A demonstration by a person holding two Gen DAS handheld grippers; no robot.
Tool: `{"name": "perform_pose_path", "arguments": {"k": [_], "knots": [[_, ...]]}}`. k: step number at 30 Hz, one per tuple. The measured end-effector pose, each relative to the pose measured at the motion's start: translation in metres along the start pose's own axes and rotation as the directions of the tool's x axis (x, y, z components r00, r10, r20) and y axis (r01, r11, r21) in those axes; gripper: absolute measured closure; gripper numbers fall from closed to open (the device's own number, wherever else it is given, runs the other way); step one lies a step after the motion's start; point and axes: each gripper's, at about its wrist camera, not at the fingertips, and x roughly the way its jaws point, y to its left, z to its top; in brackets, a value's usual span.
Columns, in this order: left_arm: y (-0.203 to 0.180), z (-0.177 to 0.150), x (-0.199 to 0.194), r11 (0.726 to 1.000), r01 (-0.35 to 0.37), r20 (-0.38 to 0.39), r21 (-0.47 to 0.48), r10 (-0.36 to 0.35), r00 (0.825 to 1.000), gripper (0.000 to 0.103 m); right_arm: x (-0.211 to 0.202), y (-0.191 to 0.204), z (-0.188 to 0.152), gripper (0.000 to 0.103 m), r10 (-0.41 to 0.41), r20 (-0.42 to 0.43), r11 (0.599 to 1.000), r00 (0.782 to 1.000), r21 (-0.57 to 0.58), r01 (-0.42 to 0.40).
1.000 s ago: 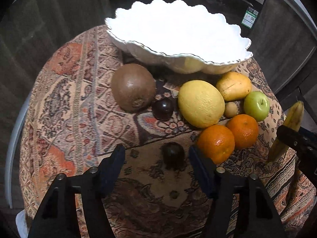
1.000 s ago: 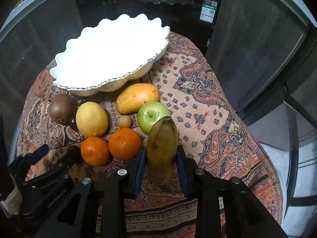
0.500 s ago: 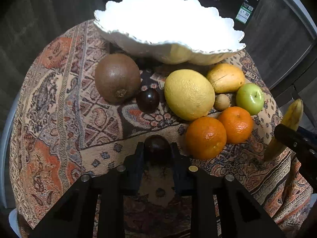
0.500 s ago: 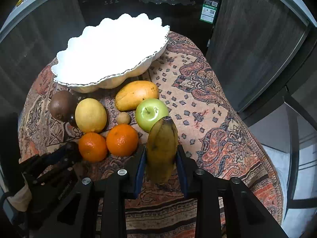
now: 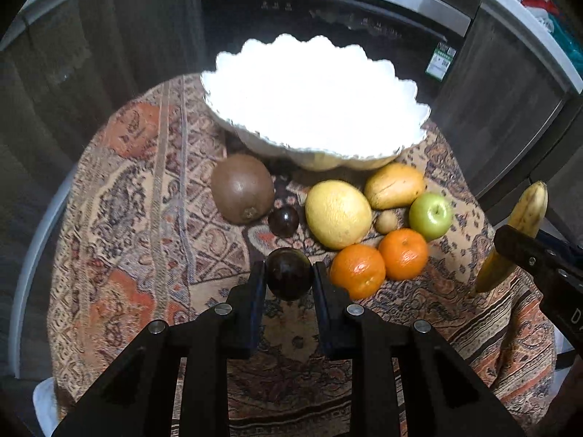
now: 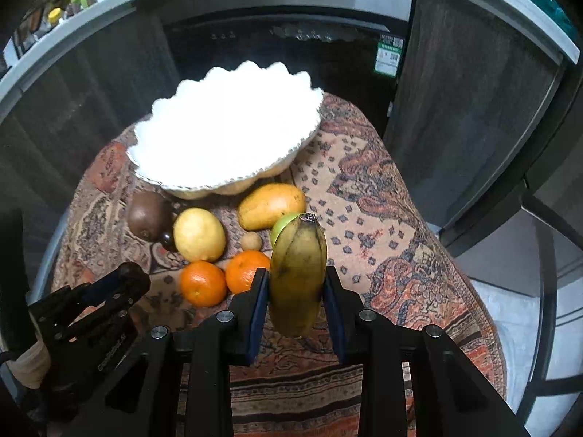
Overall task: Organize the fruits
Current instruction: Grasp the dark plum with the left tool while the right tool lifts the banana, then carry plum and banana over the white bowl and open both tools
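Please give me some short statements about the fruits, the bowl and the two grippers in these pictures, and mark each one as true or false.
1. The left gripper is shut on a small dark round fruit. True.
2. The right gripper holds a round orange fruit. False: it is shut on a yellow, brown-spotted banana.
3. The white scalloped bowl already holds the green apple. False: the green apple lies on the patterned tablecloth.
4. Two round orange fruits lie next to each other on the cloth. True.
5. The large brown fruit sits left of the big yellow citrus in the left wrist view. True.
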Motion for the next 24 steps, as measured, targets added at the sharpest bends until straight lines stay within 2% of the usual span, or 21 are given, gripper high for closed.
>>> {"name": "perform_pose_path", "arguments": {"k": [13, 24], "knots": [[-0.005, 0.052, -0.036, 1.000, -0.017, 0.095, 0.015, 0.015, 0.995, 0.077, -0.023, -0.002, 0.045, 0.072, 0.043, 0.099, 0.999, 0.994, -0.028, -0.040], [0.001, 0.103, -0.033, 0.999, -0.031, 0.136, 0.007, 0.030, 0.990, 0.077, -0.016, 0.008, 0.096, 0.072, 0.079, 0.144, 0.995, 0.986, -0.076, -0.068]]}}
